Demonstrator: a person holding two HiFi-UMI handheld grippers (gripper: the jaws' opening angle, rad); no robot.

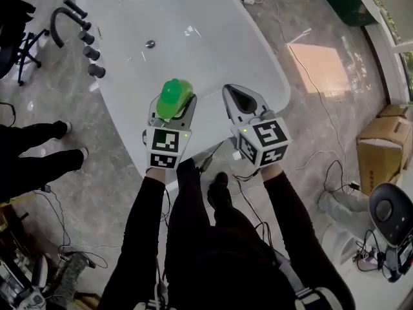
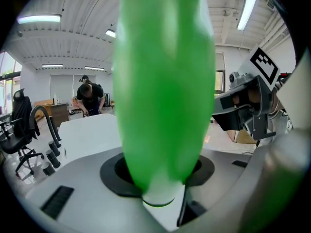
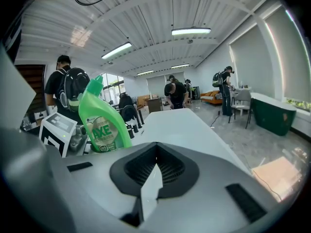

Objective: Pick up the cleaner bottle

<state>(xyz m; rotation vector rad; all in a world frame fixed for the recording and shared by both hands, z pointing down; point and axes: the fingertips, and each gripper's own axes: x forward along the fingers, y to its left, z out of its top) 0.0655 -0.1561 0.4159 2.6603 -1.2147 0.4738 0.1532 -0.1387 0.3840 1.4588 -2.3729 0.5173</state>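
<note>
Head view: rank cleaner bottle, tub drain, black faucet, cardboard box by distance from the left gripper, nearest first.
From the left gripper:
1. cleaner bottle, clamped in its jaws.
2. tub drain, ahead, in the white tub.
3. black faucet, outside the tub's left rim.
4. cardboard box, on the floor, far right.

Bright ceiling strip lights (image 3: 191, 31), sunlit floor patch (image 1: 319, 70), fisheye-warped edges, bottle (image 2: 163, 81) blurred
</note>
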